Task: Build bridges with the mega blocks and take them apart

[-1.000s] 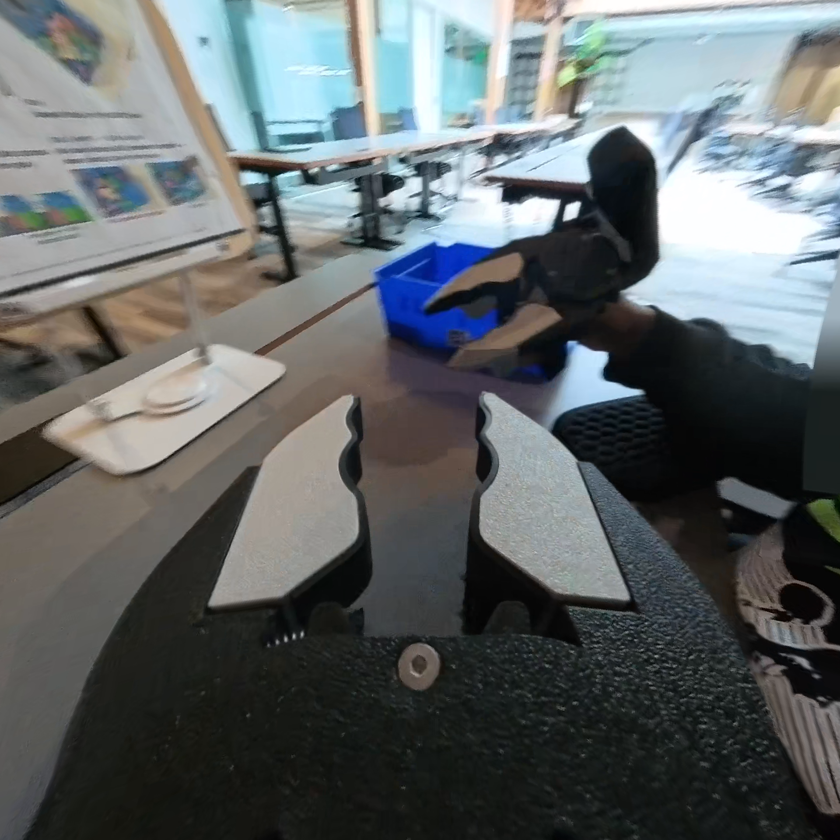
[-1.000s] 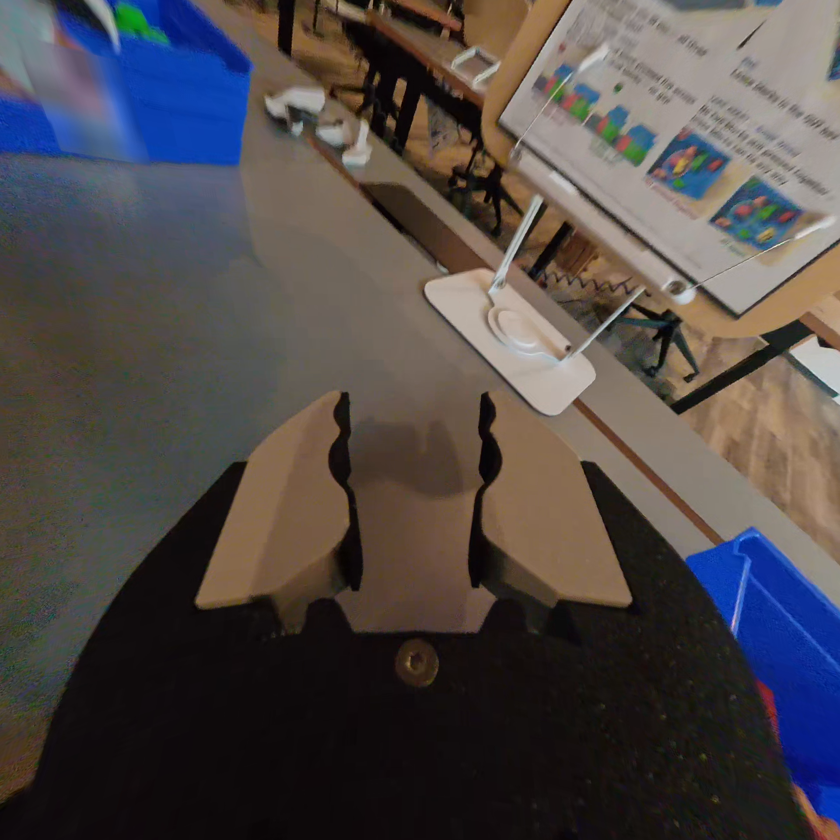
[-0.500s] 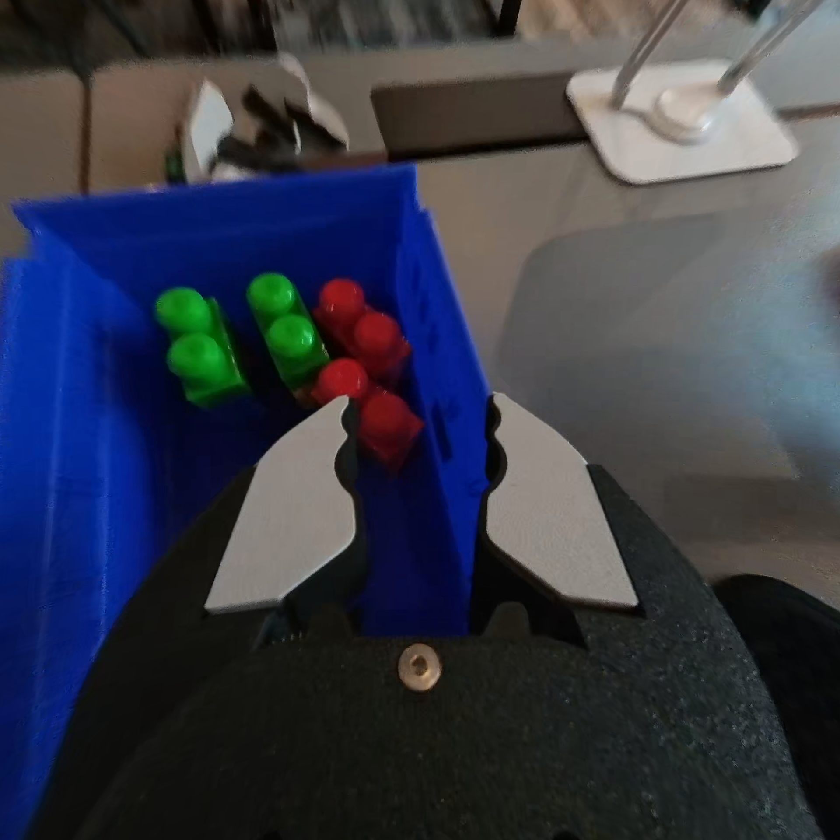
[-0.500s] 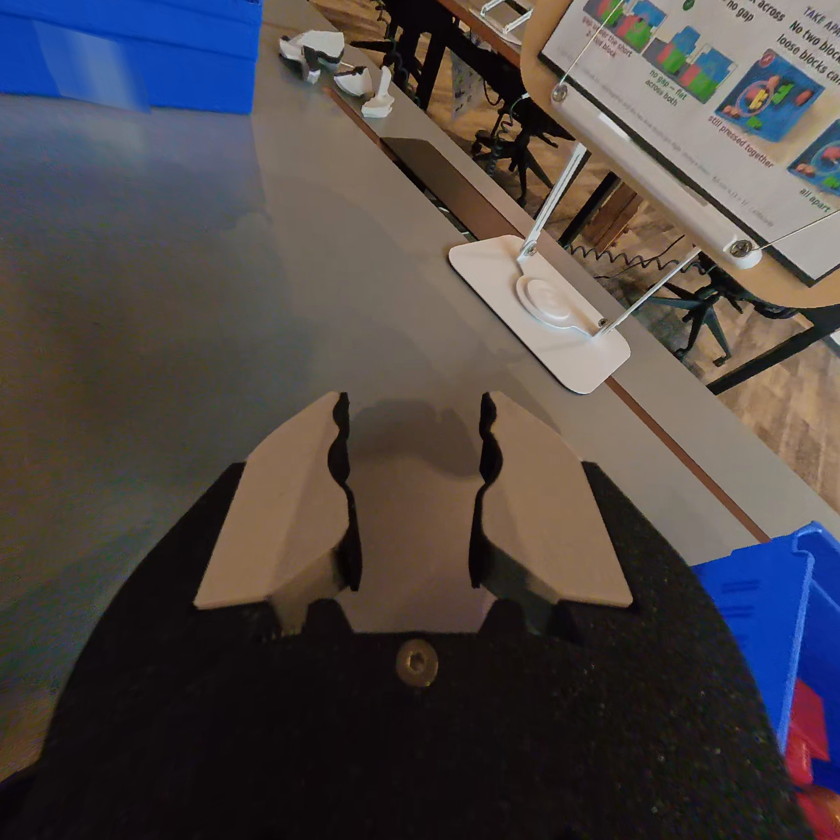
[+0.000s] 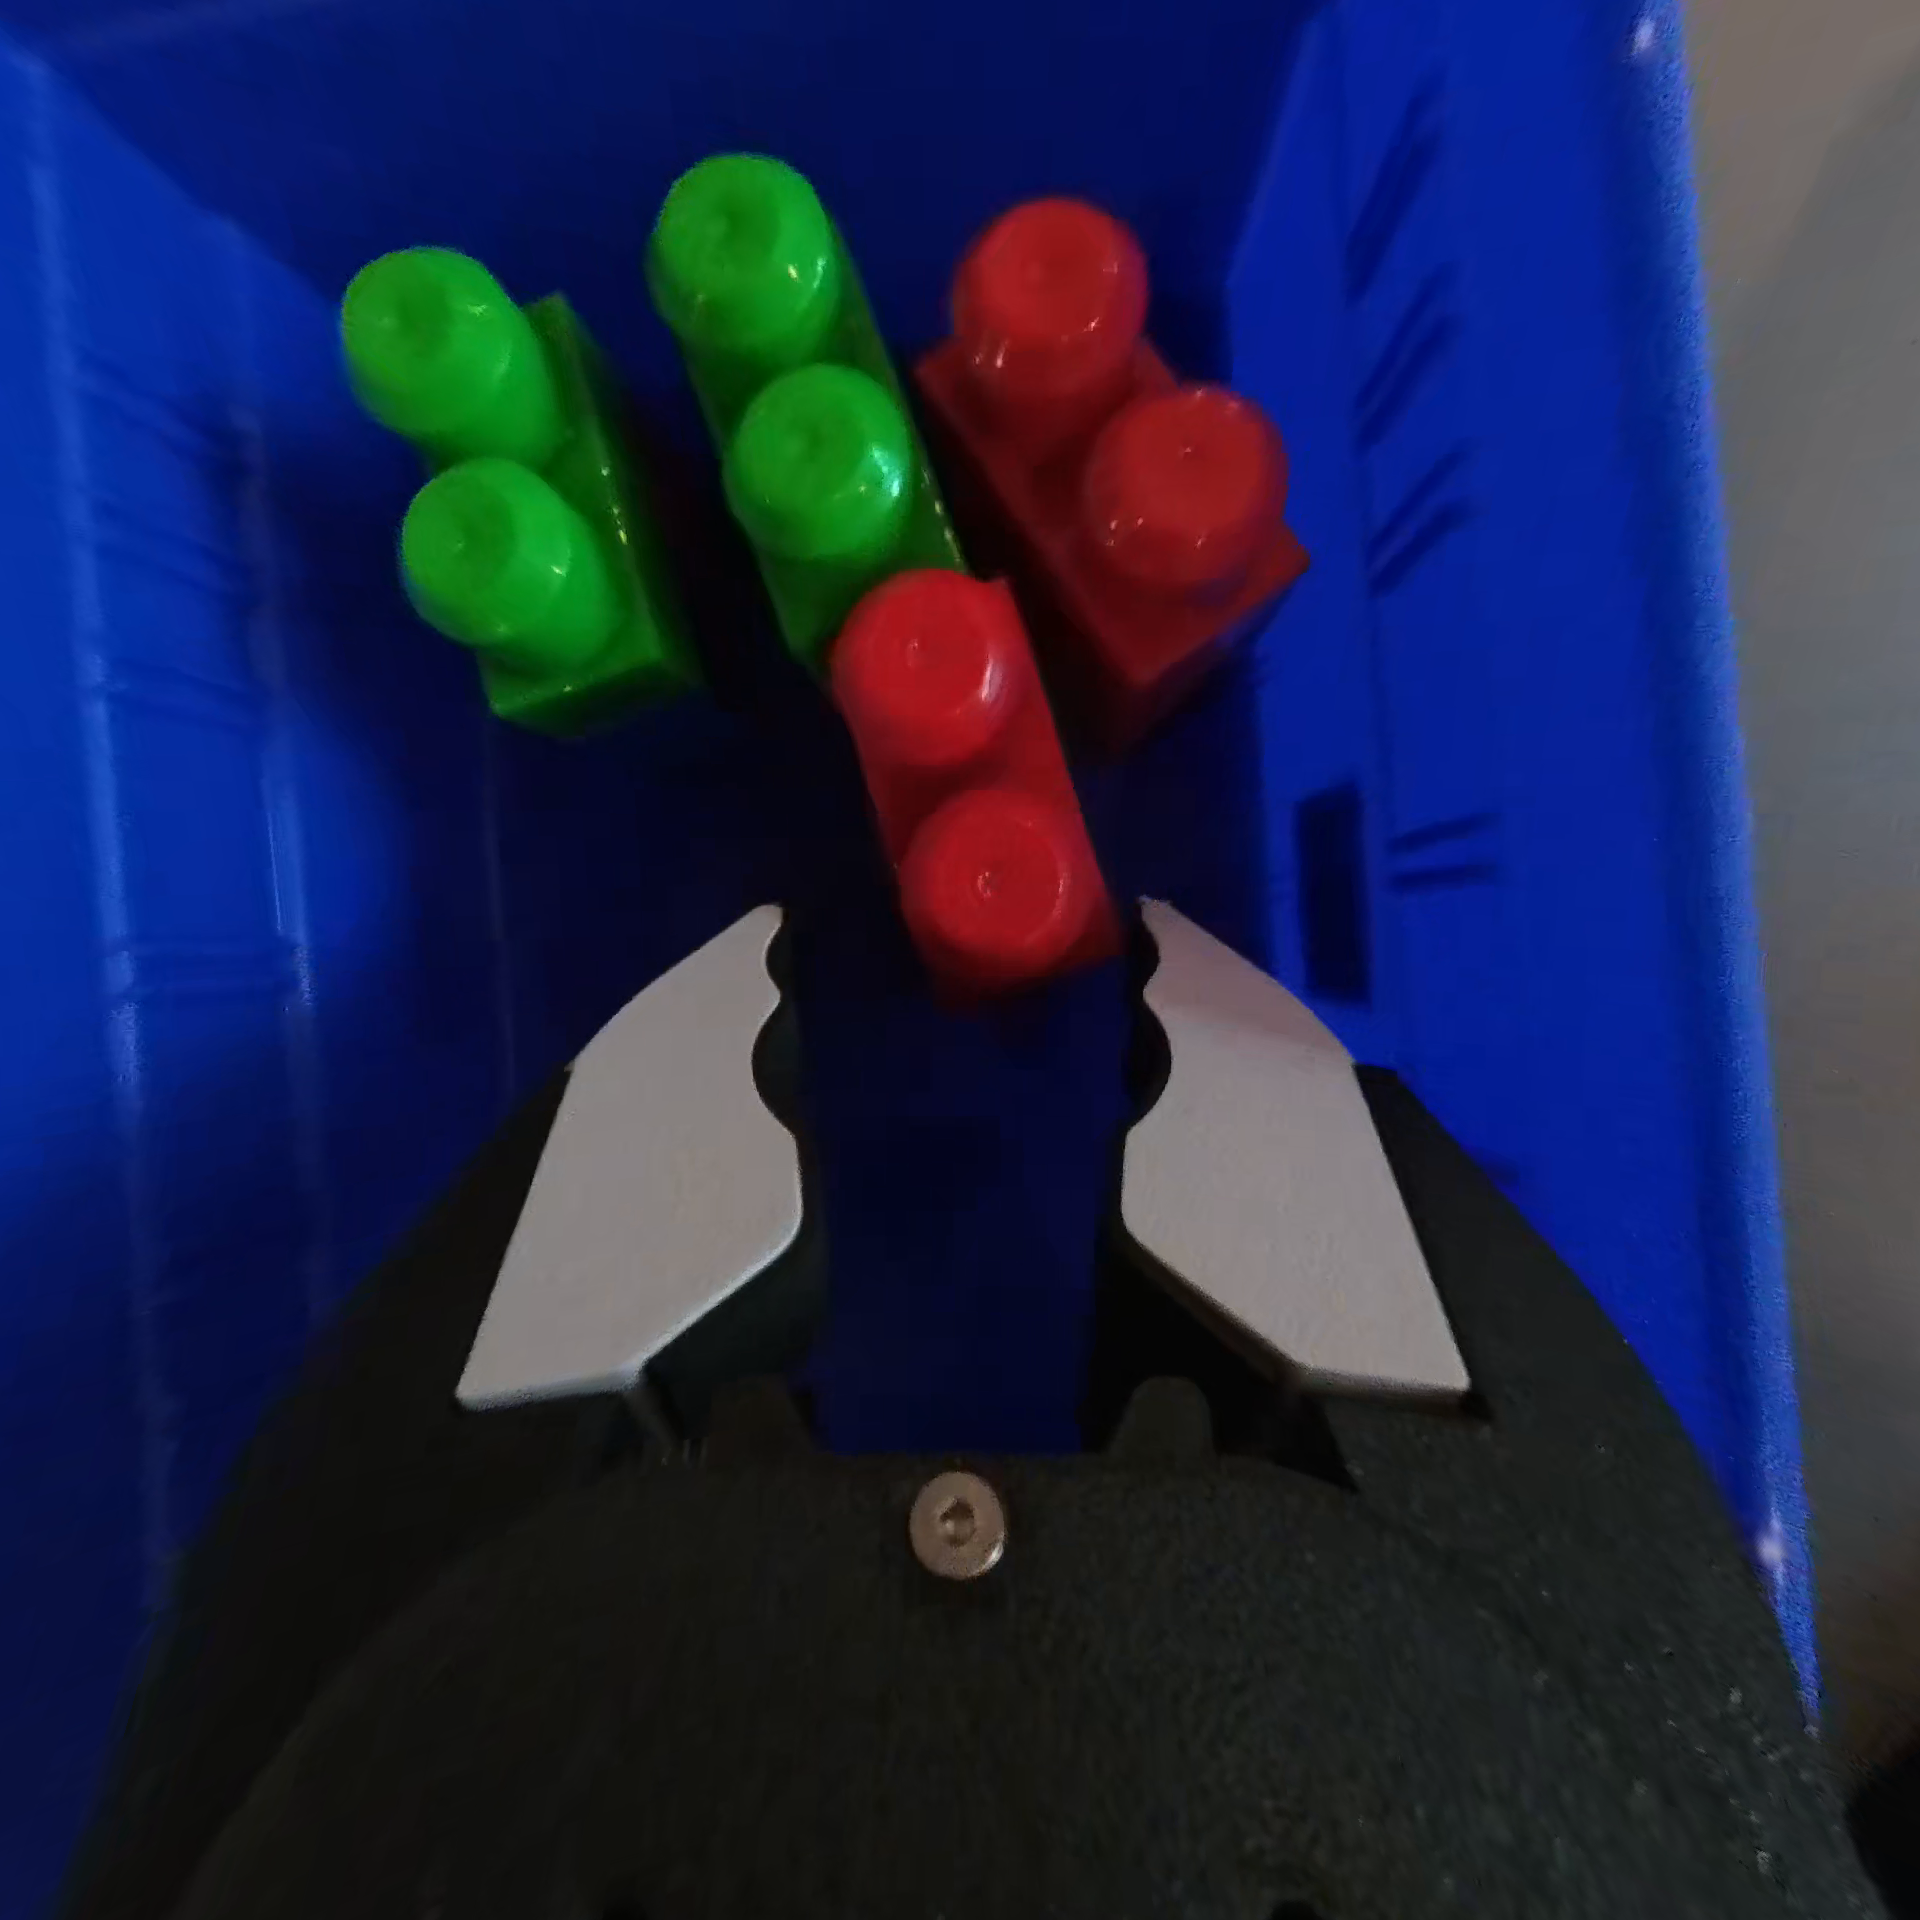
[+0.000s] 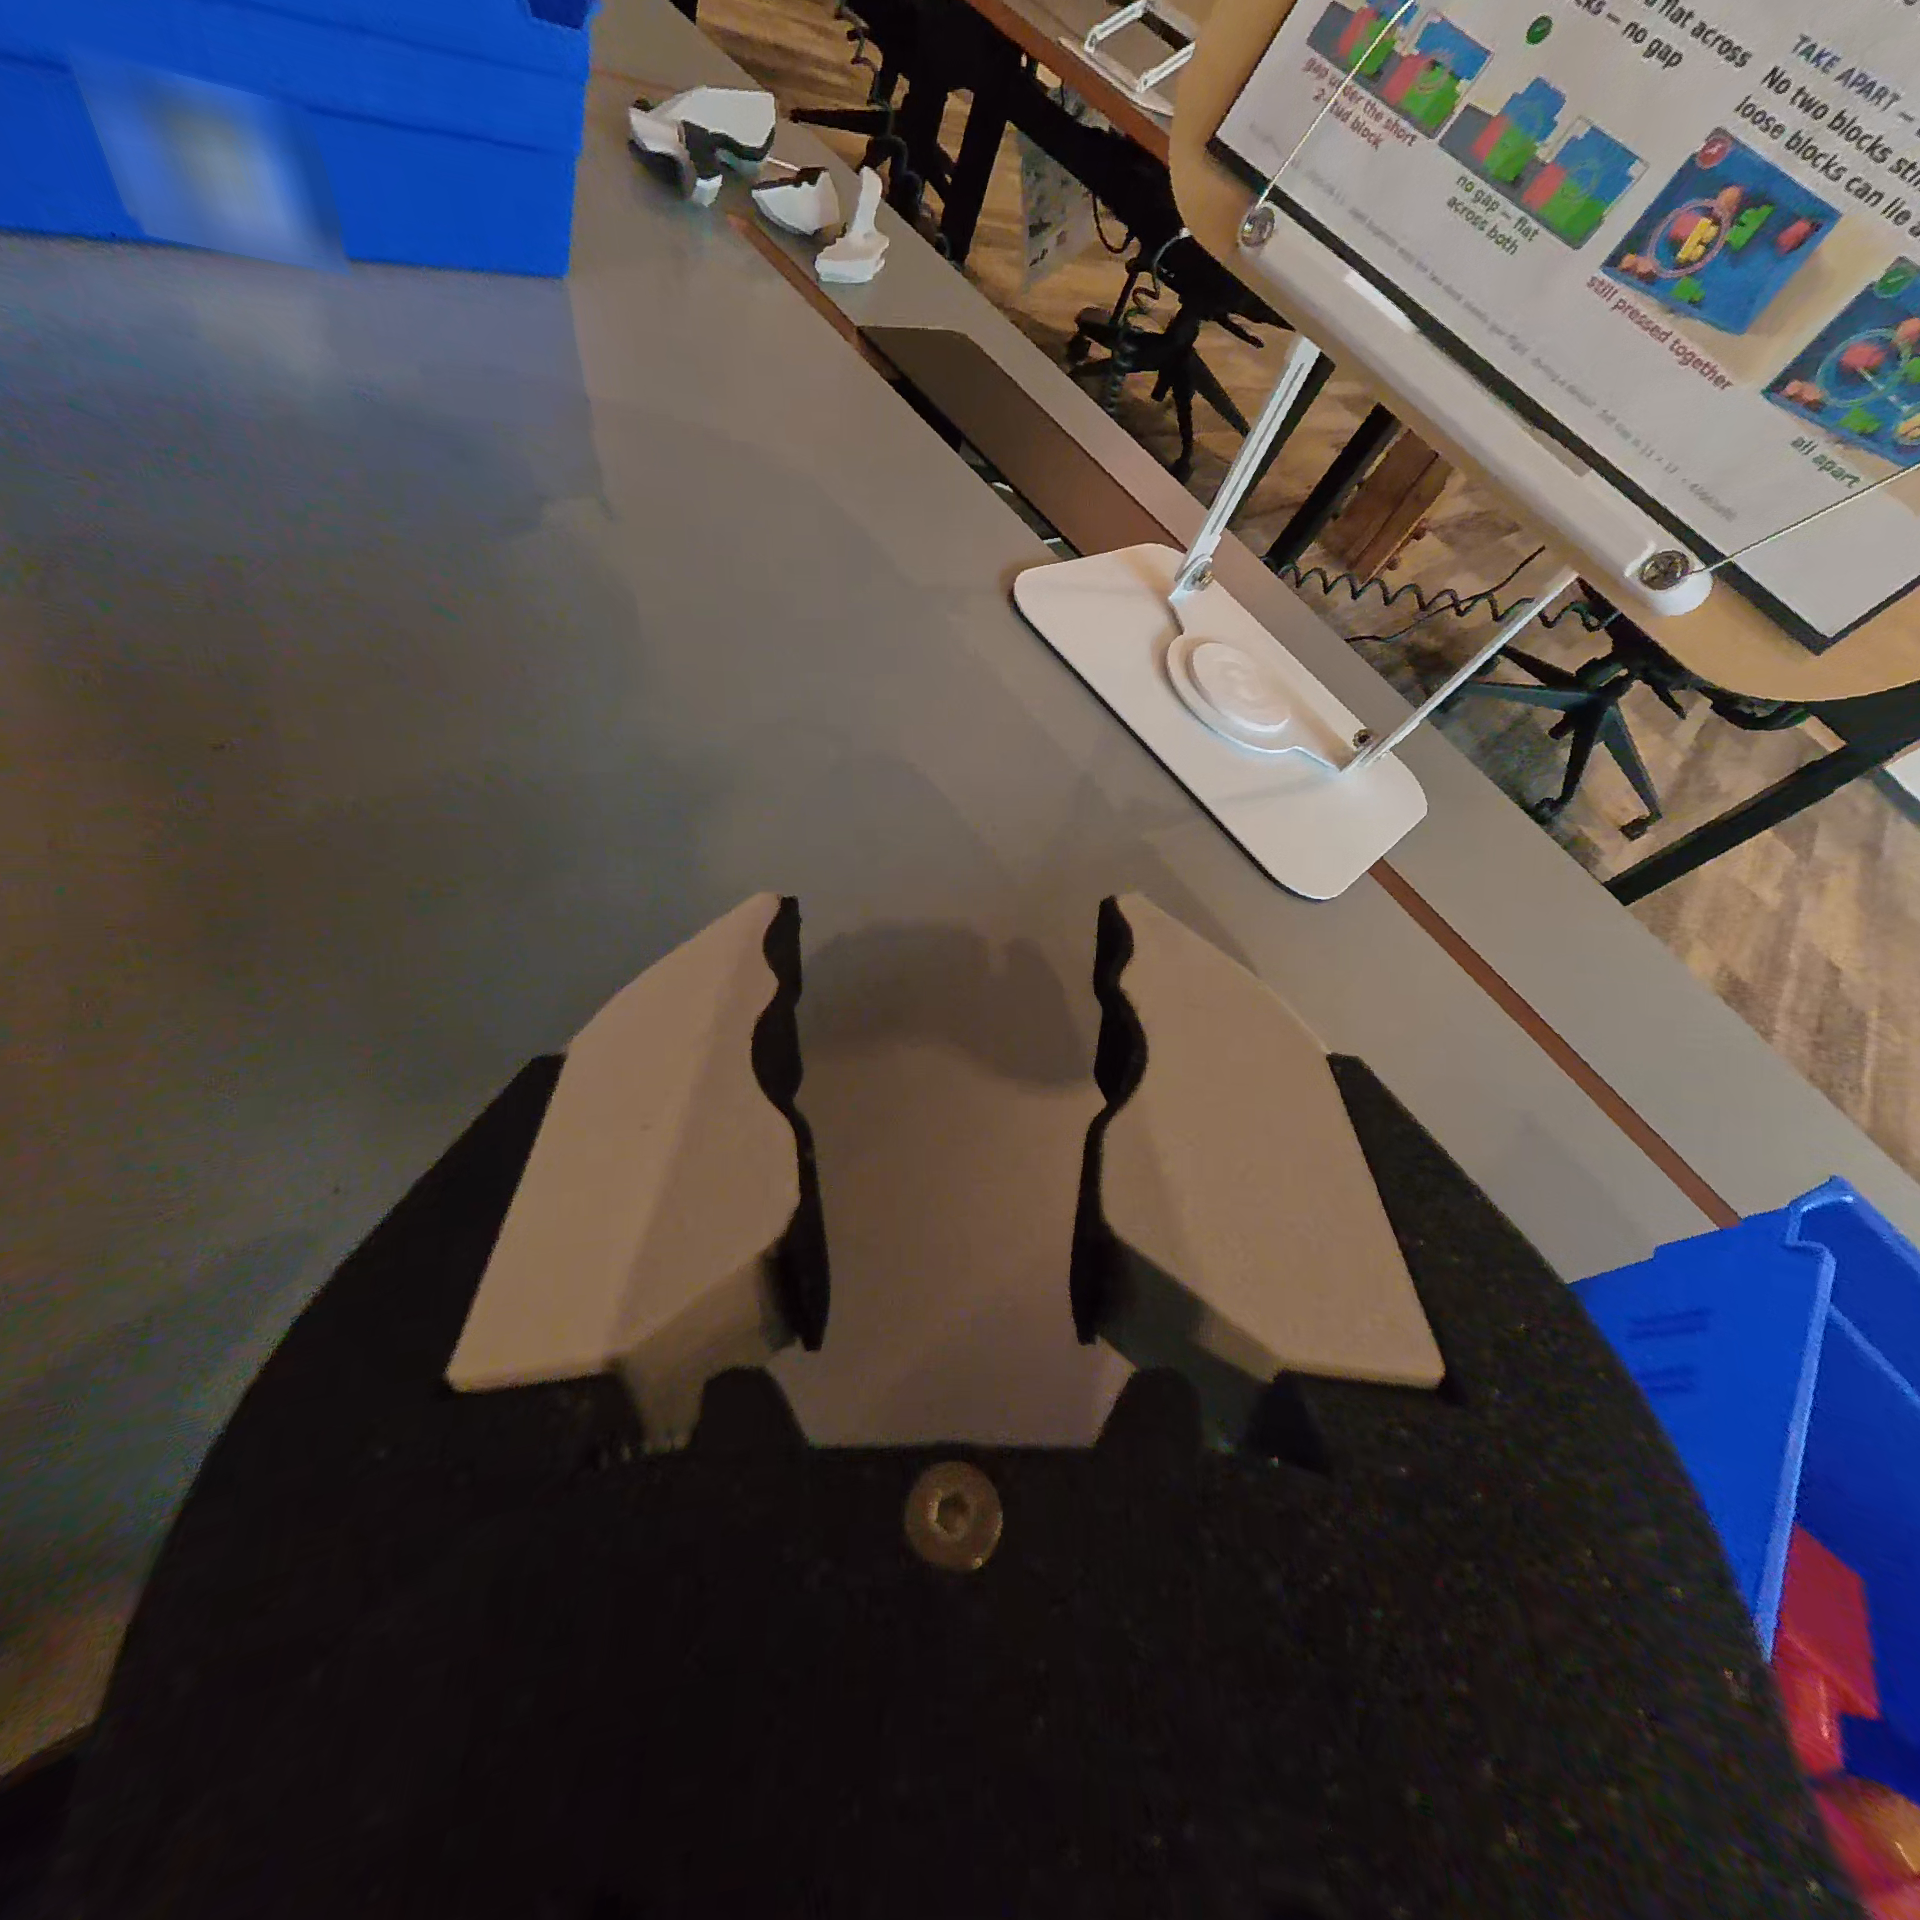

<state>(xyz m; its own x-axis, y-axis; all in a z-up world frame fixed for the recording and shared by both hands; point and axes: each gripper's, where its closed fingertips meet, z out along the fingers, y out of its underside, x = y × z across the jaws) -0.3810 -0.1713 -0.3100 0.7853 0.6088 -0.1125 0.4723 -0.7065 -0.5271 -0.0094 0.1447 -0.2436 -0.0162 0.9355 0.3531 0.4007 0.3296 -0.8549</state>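
Note:
In the left wrist view my left gripper [image 5: 961, 920] is open inside a blue bin [image 5: 208, 831]. Just past its fingertips stands a red two-stud block [image 5: 966, 790], closest to the right fingertip. Behind it are a second red block [image 5: 1122, 457] and two green two-stud blocks, one in the middle [image 5: 790, 416] and one at the left [image 5: 499, 488]. In the right wrist view my right gripper [image 6: 945, 914] is open and empty, low over the grey table [image 6: 364, 623]. A second blue bin [image 6: 1766, 1382] with red blocks [image 6: 1829, 1652] sits at the lower right.
A white stand base [image 6: 1226, 717] holding an instruction board [image 6: 1662, 239] sits near the table's far edge. White plastic pieces [image 6: 727, 135] lie farther back. The left blue bin [image 6: 312, 125] shows at the top left of the right wrist view. Chairs and table legs stand beyond. The tips of one gripper are about 50 centimeters away from the tips of the other.
My left gripper swung from facing the room, down over the blue bin and then deeper into it, close to the front red block. My right gripper moved only a little and stayed open.

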